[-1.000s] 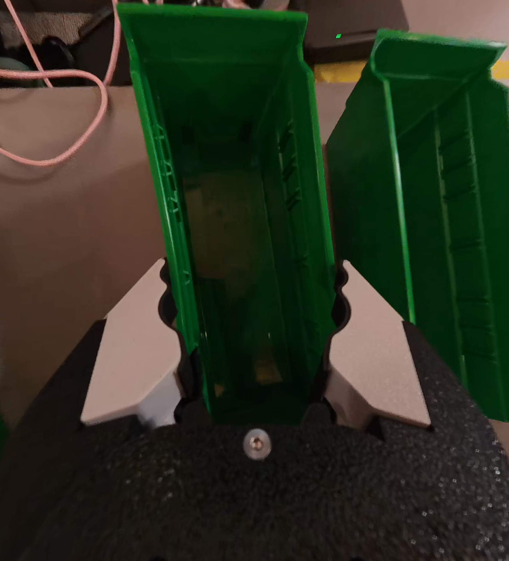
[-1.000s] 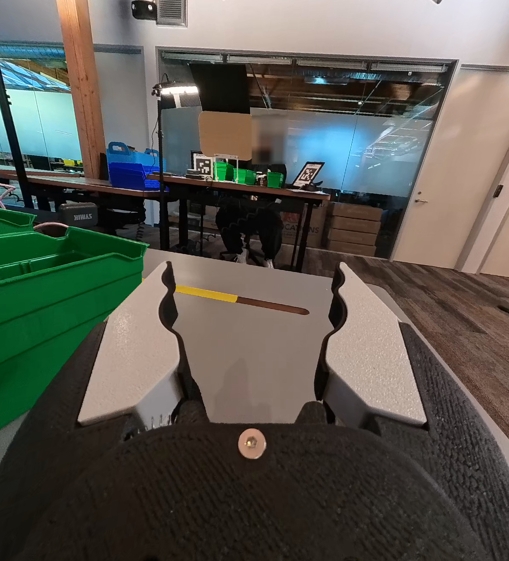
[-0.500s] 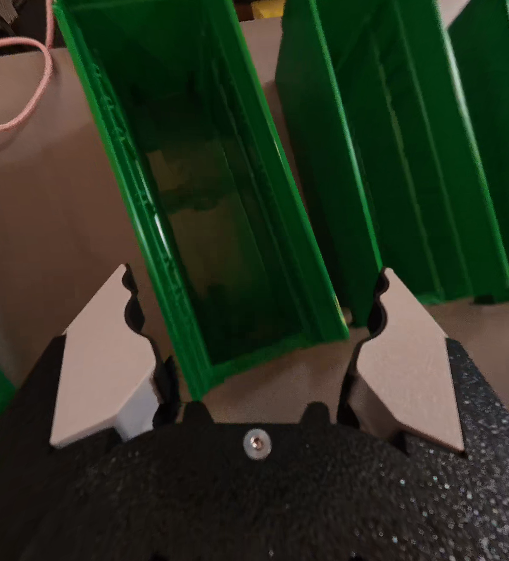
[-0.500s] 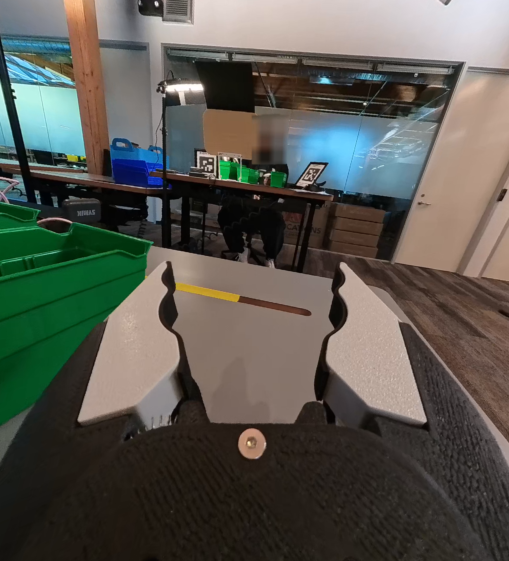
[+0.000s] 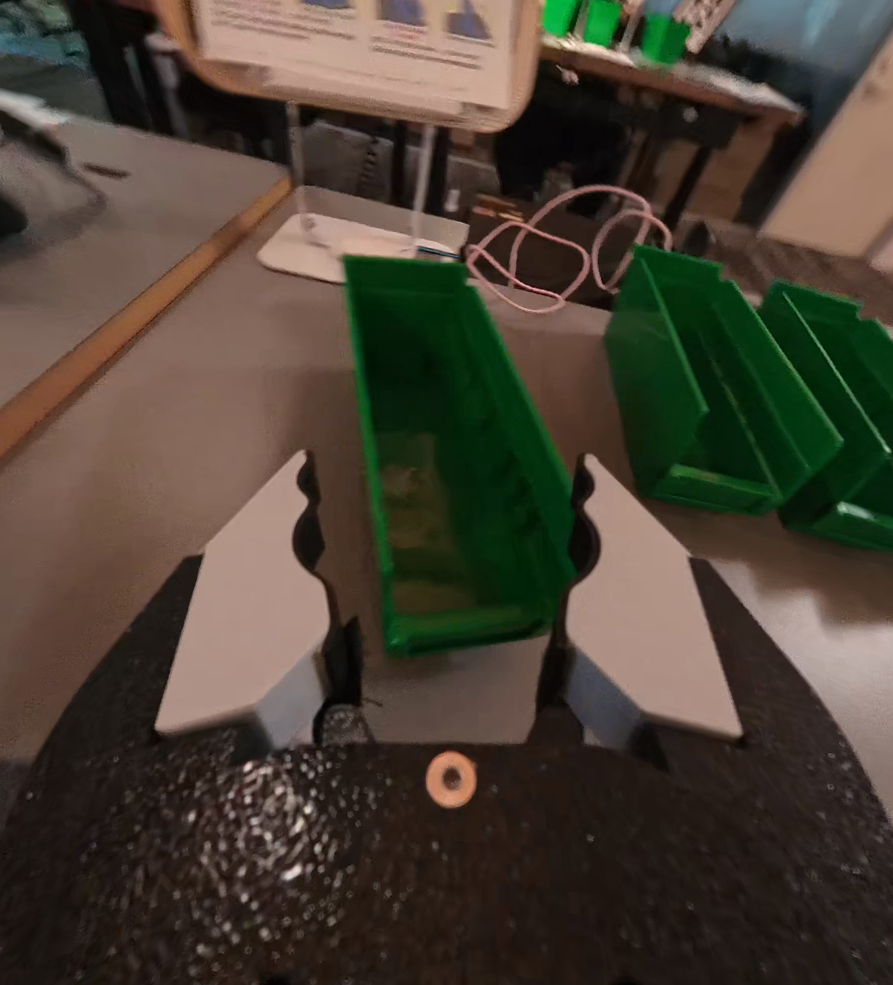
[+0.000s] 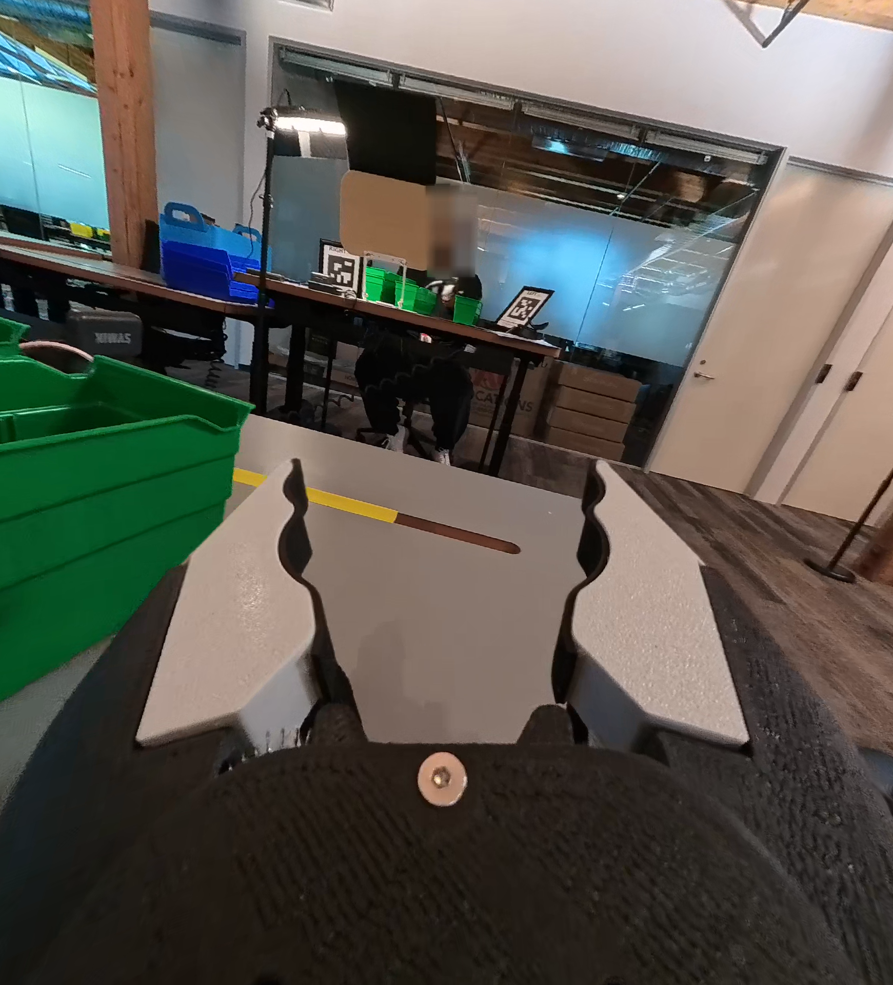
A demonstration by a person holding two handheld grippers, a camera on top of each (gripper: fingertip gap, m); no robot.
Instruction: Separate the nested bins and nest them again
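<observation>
1. while the nearest green bin (image 5: 465, 458) sits alone on the grey bench (image 5: 167, 426) at the centre of the left wrist view, its long axis runs from the lower middle of the frame up toward the upper middle, open side up, with the lower end wall nearest the camera.
2. it looks like thin moulded plastic: probably light, fairly stiff, smooth enough to slip, so i would judge the rim of the near end wall or a long side wall the best place to take hold.
3. the left tongs (image 5: 444, 533) are spread wide and grasp nothing; the bin's near end lies between the two fingers, the right finger looking just beside its corner, though blur hides whether they touch.
4. two more green bins (image 5: 710, 394) lie side by side at the right of that frame, well apart from the first and pointing roughly the same way, so separation seems done or nearly so.
5. the right tongs (image 6: 444, 533) are likewise released and empty, over bare bench, with a green bin's side wall (image 6: 87, 506) at the left of that frame.
6. a pink cable (image 5: 556, 250) loops beyond the bins, upper middle.
</observation>
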